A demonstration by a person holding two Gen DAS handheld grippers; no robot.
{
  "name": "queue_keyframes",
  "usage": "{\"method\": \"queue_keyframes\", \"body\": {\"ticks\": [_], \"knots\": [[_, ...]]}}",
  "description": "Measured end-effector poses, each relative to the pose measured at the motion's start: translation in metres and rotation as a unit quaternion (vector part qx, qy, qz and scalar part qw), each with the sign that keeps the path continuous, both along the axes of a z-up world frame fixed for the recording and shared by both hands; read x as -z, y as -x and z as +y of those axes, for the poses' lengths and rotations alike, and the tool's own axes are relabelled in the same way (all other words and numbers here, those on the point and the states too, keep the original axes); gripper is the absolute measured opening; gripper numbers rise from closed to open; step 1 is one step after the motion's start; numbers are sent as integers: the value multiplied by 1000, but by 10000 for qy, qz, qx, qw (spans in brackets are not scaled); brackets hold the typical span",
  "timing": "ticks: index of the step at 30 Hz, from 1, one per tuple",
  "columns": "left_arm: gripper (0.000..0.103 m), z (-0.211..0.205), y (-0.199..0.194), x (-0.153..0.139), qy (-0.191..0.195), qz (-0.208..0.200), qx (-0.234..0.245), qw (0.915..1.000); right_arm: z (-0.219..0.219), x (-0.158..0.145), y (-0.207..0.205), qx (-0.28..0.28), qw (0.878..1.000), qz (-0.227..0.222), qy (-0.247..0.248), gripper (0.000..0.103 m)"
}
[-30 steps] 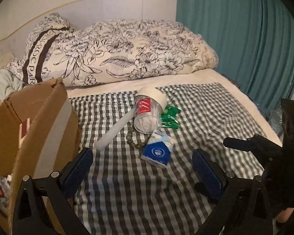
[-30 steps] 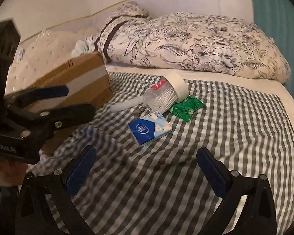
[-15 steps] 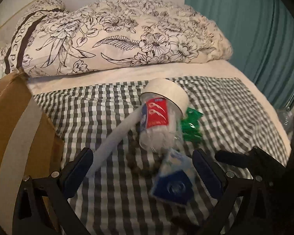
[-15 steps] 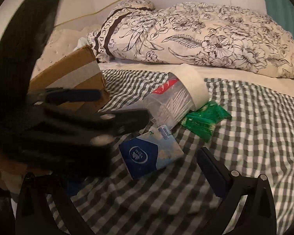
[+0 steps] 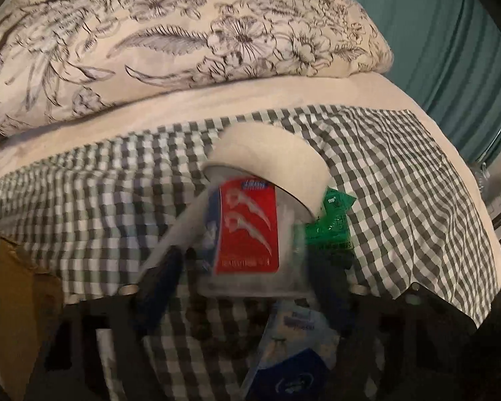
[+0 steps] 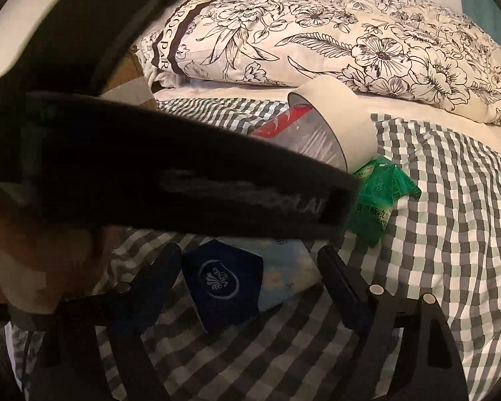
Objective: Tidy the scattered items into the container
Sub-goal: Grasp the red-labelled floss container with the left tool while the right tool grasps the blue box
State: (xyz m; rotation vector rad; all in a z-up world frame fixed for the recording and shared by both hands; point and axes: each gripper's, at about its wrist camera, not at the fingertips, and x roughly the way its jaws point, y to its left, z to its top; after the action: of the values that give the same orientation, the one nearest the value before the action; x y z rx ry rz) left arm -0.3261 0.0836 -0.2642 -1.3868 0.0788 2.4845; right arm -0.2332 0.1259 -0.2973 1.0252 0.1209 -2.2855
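Checked cloth (image 5: 400, 180), grey-white woven gingham, is spread flat over a cream bed; a floral quilt (image 5: 183, 33), puffy and printed in black line flowers, is bunched behind it.

The jar (image 5: 250, 234) is taken as landmark: clear plastic cylinder, lying on its side mid-cloth, wide cream lid (image 5: 270, 157), red label with white curved picks, thin white sticks seen inside. Green packet (image 5: 327, 230), crinkly foil, is touching the jar at its lid side. White tube (image 5: 177, 234), smooth and round, is lying along the jar's other side. Tissue pack (image 6: 237, 280), soft plastic, navy with pale blue, is lying flat just in front of the jar. Cardboard box (image 5: 20, 287), brown with tape, is seen left of the jar.

Left gripper (image 5: 247, 287) is closing, blurred, jar base between the blue pads, contact cannot be told. Right gripper (image 6: 250, 284) is closing around the tissue pack, pads not yet pressing.
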Motion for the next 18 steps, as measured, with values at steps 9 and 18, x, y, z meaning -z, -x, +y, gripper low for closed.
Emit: {"method": "queue_keyframes", "body": {"ticks": [9,18], "knots": [[63,-6,-15,-13,-122,217,-60,9997,19,-3,-2,431,9989,-127,143,39],[62,-29,-40,-42,-228,460,-244,9984,10,-1,-6,424,9985,-349,51,73]]}}
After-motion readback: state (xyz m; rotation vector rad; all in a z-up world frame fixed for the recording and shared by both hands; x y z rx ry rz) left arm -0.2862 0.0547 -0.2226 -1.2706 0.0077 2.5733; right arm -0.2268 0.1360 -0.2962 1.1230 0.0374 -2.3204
